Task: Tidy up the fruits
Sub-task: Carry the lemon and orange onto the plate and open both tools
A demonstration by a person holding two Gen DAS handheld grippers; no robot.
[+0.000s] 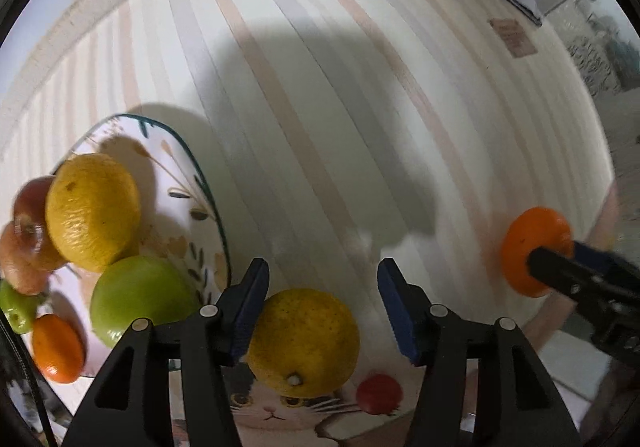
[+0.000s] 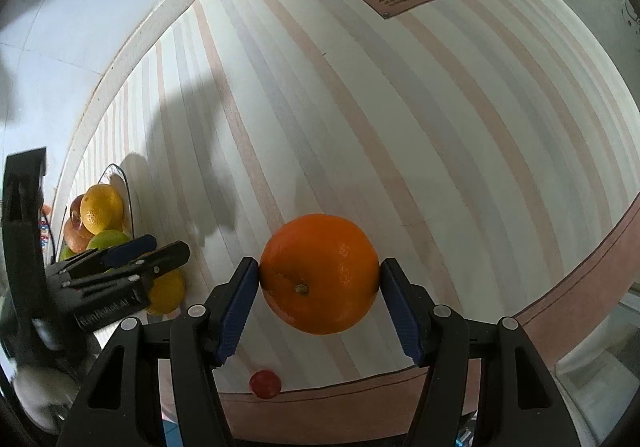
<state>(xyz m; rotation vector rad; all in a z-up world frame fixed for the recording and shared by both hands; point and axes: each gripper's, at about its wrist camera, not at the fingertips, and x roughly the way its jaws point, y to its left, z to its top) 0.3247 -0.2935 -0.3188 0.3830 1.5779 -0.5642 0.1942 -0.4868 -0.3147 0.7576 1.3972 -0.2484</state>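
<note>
Gripping the orange (image 2: 320, 273) pretty solidly, the right gripper (image 2: 320, 279) has both blue pads pressed against its sides and holds it clear above the striped tablecloth (image 2: 400, 127). The left gripper (image 1: 323, 283) is spread apart over a yellow lemon (image 1: 304, 343); one pad sits right at the lemon's edge, the other is clearly off it, so nothing is clamped. That lemon's underside is hidden, and so is whatever it rests on. Just left sits the plate (image 1: 188, 151), piled with another lemon (image 1: 93, 213), a green apple (image 1: 140, 297), a red apple (image 1: 28, 231) and a small orange (image 1: 58, 349), partly cut off by the fisheye edge. A small red fruit (image 2: 265, 383) lies nearby, too blurry to identify.
</note>
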